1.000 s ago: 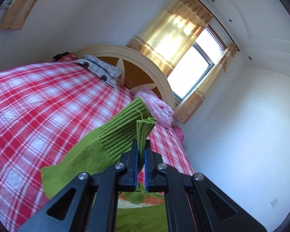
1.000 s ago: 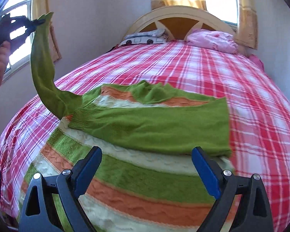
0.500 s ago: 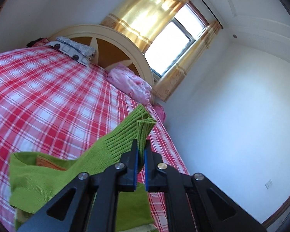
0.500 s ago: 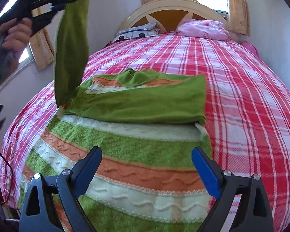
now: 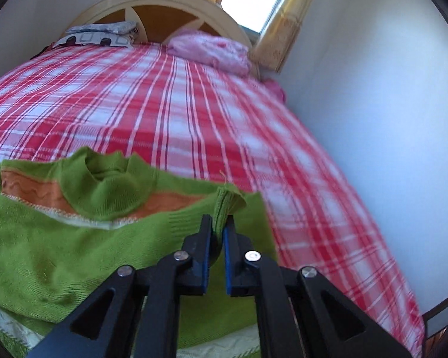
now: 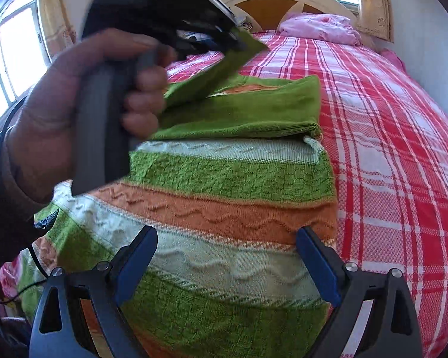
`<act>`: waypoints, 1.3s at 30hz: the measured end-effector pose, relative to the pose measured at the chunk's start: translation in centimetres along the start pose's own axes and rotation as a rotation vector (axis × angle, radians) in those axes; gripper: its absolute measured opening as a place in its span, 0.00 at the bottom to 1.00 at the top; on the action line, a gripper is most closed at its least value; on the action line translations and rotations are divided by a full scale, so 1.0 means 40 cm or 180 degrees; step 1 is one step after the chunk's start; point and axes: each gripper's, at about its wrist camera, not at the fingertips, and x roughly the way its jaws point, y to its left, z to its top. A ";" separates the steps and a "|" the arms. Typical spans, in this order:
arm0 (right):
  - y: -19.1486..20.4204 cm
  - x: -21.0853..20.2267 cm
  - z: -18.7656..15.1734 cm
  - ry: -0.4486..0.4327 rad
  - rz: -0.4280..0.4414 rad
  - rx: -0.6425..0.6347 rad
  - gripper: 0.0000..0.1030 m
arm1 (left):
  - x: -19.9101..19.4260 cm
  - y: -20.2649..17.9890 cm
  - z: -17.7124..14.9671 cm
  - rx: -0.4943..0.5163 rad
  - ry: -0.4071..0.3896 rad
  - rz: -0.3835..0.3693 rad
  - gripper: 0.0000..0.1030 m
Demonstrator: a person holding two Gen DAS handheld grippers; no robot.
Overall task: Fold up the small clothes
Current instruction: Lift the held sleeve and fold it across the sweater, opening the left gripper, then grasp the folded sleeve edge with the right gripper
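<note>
Green, orange and white knit stripes mark the one sweater on the bed, lying at its near end with the collar toward the headboard. One green sleeve is folded flat across the chest, ending at the right edge of the garment. The cuff of the second sleeve is pinched between the two blue pads of the left gripper, whose jaws are closed on it just above the chest, to the right of the collar. In the right wrist view this gripper appears blurred, held by one hand at the upper left. The right gripper hovers over the near hem with its two fingers spread wide, holding nothing. Under the sweater lies one red-and-white plaid bedspread. At the far end stand one cream headboard, one patterned pillow on the left and one pink bundle on the right. Two windows with yellow curtains show.
</note>
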 end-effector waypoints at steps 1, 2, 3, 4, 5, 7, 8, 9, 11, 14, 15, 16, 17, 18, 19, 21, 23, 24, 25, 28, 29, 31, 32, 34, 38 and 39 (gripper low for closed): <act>0.005 0.000 -0.002 -0.0006 0.0002 -0.0032 0.92 | -0.003 -0.006 -0.006 0.0082 0.0047 -0.0006 0.07; 0.008 0.001 -0.001 -0.0008 0.0006 -0.0042 0.92 | -0.013 -0.013 -0.011 0.0157 0.0057 -0.0008 0.16; 0.010 0.002 -0.003 -0.0008 0.0014 -0.0055 0.92 | -0.030 -0.019 -0.017 0.0241 0.0033 -0.0006 0.28; 0.010 0.004 -0.004 -0.0003 0.0015 -0.0060 0.92 | -0.056 -0.024 -0.025 0.0330 -0.0022 0.0010 0.37; 0.011 0.006 -0.005 0.0003 0.0016 -0.0063 0.92 | -0.080 -0.029 -0.029 0.0402 -0.0088 0.0020 0.53; 0.010 0.007 -0.006 0.0004 0.0030 -0.0057 0.92 | -0.145 -0.025 -0.044 0.0551 -0.0252 0.0063 0.69; 0.009 0.006 -0.007 0.0000 0.0037 -0.0053 0.92 | -0.181 -0.015 -0.054 0.0634 -0.0321 0.0076 0.71; 0.009 0.006 -0.007 -0.0003 0.0049 -0.0048 0.92 | -0.212 0.004 -0.065 0.0708 -0.0379 0.0119 0.72; 0.003 0.001 -0.007 -0.0021 0.0093 -0.0014 0.92 | -0.240 0.050 -0.079 0.0803 -0.0456 0.0321 0.78; -0.012 -0.017 0.003 -0.0085 0.0207 0.0096 0.92 | -0.269 0.156 -0.105 0.0922 -0.0544 0.1023 0.89; -0.014 -0.023 0.008 -0.0104 0.0235 0.0131 0.92 | -0.278 0.218 -0.111 0.0874 -0.0541 0.1322 0.89; -0.020 -0.035 0.022 -0.0147 0.0274 0.0185 0.92 | -0.277 0.265 -0.110 0.0798 -0.0506 0.1521 0.89; -0.023 -0.042 0.034 -0.0178 0.0274 0.0217 0.92 | -0.280 0.323 -0.112 0.0676 -0.0438 0.1744 0.89; -0.029 -0.048 0.051 -0.0211 0.0263 0.0261 0.92 | -0.284 0.380 -0.115 0.0522 -0.0353 0.1848 0.89; -0.038 -0.051 0.073 -0.0241 0.0261 0.0323 0.92 | -0.287 0.421 -0.122 0.0391 -0.0301 0.1880 0.89; -0.064 -0.047 0.121 -0.0302 0.0254 0.0499 0.92 | -0.308 0.488 -0.144 0.0108 -0.0247 0.1936 0.89; -0.086 -0.032 0.161 -0.0303 0.0282 0.0629 0.90 | -0.318 0.522 -0.174 -0.0025 -0.0197 0.1855 0.89; -0.096 -0.017 0.184 -0.0284 0.0303 0.0669 0.86 | -0.317 0.527 -0.182 -0.0048 -0.0161 0.1858 0.89; -0.106 0.005 0.211 -0.0252 0.0277 0.0693 0.77 | -0.315 0.527 -0.186 -0.0065 -0.0139 0.1851 0.89; -0.131 0.076 0.268 -0.0066 0.0182 0.0719 0.57 | -0.302 0.542 -0.185 -0.0175 -0.0057 0.1886 0.89; -0.138 0.096 0.278 -0.0023 0.0148 0.0738 0.56 | -0.292 0.549 -0.188 -0.0193 0.0001 0.1896 0.89; -0.151 0.143 0.303 0.0068 0.0029 0.0726 0.52 | -0.264 0.562 -0.191 -0.0236 0.0157 0.1888 0.89; -0.157 0.154 0.307 0.0088 0.0008 0.0736 0.51 | -0.264 0.572 -0.194 -0.0262 0.0167 0.1873 0.90; -0.169 0.188 0.317 0.0119 0.0052 0.0810 0.47 | -0.267 0.577 -0.196 -0.0291 0.0144 0.1833 0.90; -0.157 0.249 0.317 0.0288 0.0118 0.0816 0.40 | -0.272 0.587 -0.201 -0.0388 0.0146 0.1746 0.91; -0.150 0.255 0.315 0.0274 0.0018 0.0770 0.32 | -0.273 0.589 -0.203 -0.0406 0.0144 0.1727 0.91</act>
